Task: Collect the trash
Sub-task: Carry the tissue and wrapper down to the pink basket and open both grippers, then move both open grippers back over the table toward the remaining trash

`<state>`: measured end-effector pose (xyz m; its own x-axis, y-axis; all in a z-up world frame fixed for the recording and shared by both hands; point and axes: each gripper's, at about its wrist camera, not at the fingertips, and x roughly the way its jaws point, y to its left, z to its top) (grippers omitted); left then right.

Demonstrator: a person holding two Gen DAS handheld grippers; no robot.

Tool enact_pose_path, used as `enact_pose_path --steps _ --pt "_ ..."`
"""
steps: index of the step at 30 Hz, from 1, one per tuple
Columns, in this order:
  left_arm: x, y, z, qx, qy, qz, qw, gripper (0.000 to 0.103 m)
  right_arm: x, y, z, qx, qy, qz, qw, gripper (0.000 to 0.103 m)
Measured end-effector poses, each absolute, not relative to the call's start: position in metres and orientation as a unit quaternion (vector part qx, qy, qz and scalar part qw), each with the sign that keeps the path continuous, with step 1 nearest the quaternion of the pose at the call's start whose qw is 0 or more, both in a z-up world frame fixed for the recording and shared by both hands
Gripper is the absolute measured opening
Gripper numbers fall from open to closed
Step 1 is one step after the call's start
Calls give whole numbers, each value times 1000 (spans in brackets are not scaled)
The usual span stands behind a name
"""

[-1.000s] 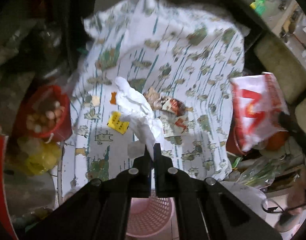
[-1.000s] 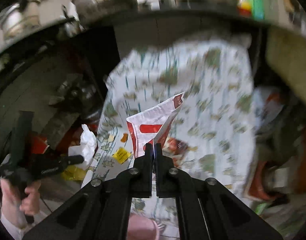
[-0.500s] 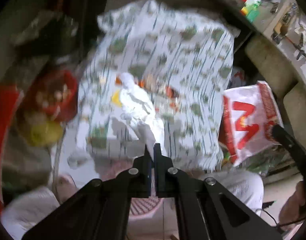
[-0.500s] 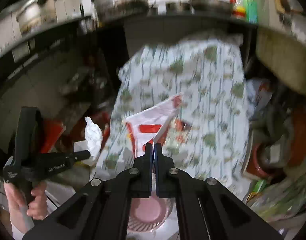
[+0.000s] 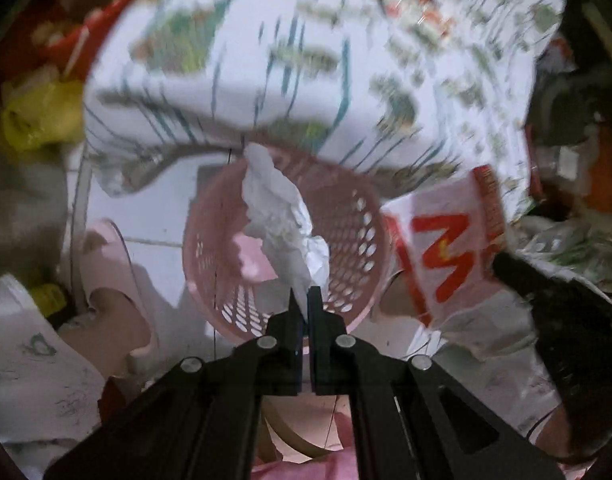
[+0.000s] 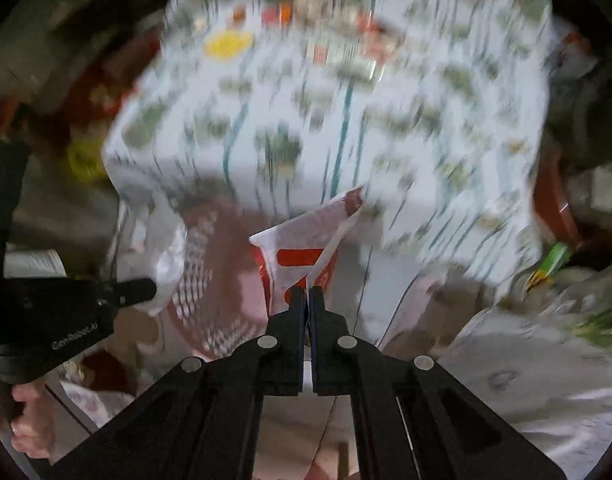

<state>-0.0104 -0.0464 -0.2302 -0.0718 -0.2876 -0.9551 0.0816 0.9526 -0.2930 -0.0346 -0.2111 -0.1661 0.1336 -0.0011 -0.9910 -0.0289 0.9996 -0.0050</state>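
Observation:
My left gripper (image 5: 305, 294) is shut on a crumpled white tissue (image 5: 280, 216) and holds it over the open mouth of a pink perforated basket (image 5: 358, 236) on the floor. My right gripper (image 6: 307, 293) is shut on a white and red wrapper (image 6: 302, 256), which also shows in the left wrist view (image 5: 446, 252) just right of the basket. The basket (image 6: 202, 276) lies left of the wrapper in the right wrist view. The left gripper (image 6: 146, 286) with its tissue (image 6: 168, 276) appears there too.
A table with a white patterned cloth (image 5: 346, 60) stands just behind the basket, with a yellow scrap (image 6: 228, 42) and other wrappers (image 6: 346, 52) on it. A red bowl (image 5: 78, 12) and a yellow bag (image 5: 38, 116) sit at the left. Pink slippers (image 5: 118, 280) lie on the floor.
Both grippers have swung down from above the table to the floor basket, carrying the tissue and the wrapper. The tissue now hangs over the basket's mouth.

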Motion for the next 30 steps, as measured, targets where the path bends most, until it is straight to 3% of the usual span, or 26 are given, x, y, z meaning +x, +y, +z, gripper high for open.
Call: enact_pose_path --steps 2,4,6,9,11,13,18,20,23,25,30 --pt "-10 -49 -246 -70 734 -128 663 8 -33 -212 -198 1 687 13 726 3" --pt "-13 -48 -255 -65 738 -117 661 46 -30 -215 -229 14 708 21 706 3" --pt "-14 -48 -255 -50 734 -102 669 61 -30 -218 -256 17 726 18 688 3" --pt "-14 -42 -247 -66 726 -99 677 62 -31 -226 -281 43 748 15 662 8" --pt "-13 -36 -236 -67 714 -91 691 62 -34 -234 -287 57 755 -7 653 36" --pt "-13 -39 -219 -62 692 -89 713 68 -33 -239 -283 71 743 -15 665 50" --pt "-18 -41 -178 -45 636 -100 764 75 -25 -247 -252 124 707 -5 696 52" --pt "-23 -39 -164 -48 622 -109 774 78 -26 -239 -235 127 699 24 703 61" --pt "-25 -32 -152 -55 611 -114 781 84 -31 -231 -210 117 677 32 725 61" --pt "-29 -27 -136 -58 592 -105 797 95 -33 -236 -189 115 655 23 747 61" --pt "-32 -27 -86 -34 531 -88 842 102 -30 -255 -115 121 577 8 808 61"
